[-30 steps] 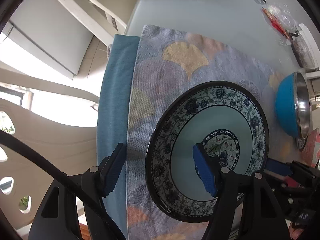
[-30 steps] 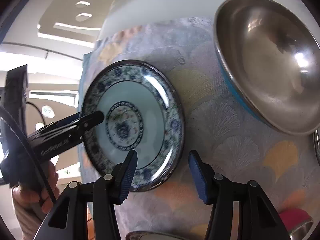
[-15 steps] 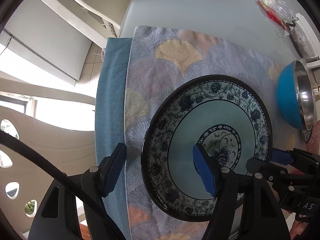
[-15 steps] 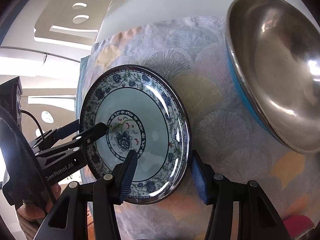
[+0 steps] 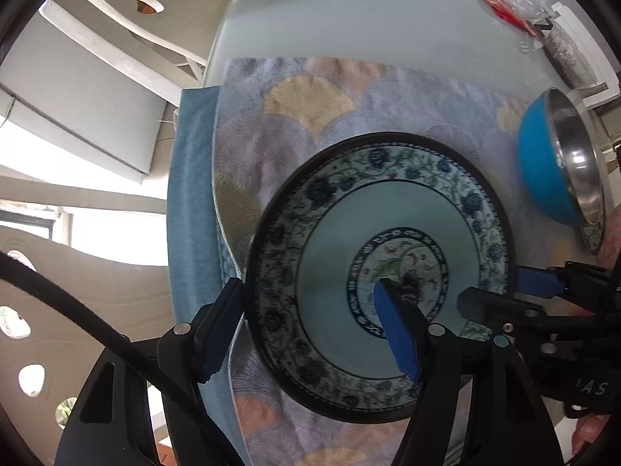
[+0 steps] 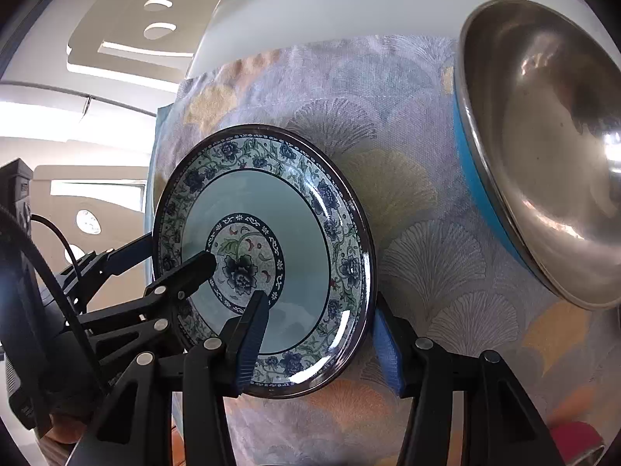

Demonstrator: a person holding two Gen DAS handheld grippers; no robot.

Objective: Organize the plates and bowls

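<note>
Plate (image 5: 388,209) nearer both | left gripper (image 5: 310,330) straddles rim, parted | right gripper (image 6: 318,345) likewise

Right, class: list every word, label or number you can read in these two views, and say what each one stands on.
"AS": white letters on the black body of the right gripper, at the left wrist view's edge; the rest is cut off.
Red packet: print too blurred to read.
Label on the black casing of the left gripper: too small to read.
Plate: flower pattern only, no text.
</note>
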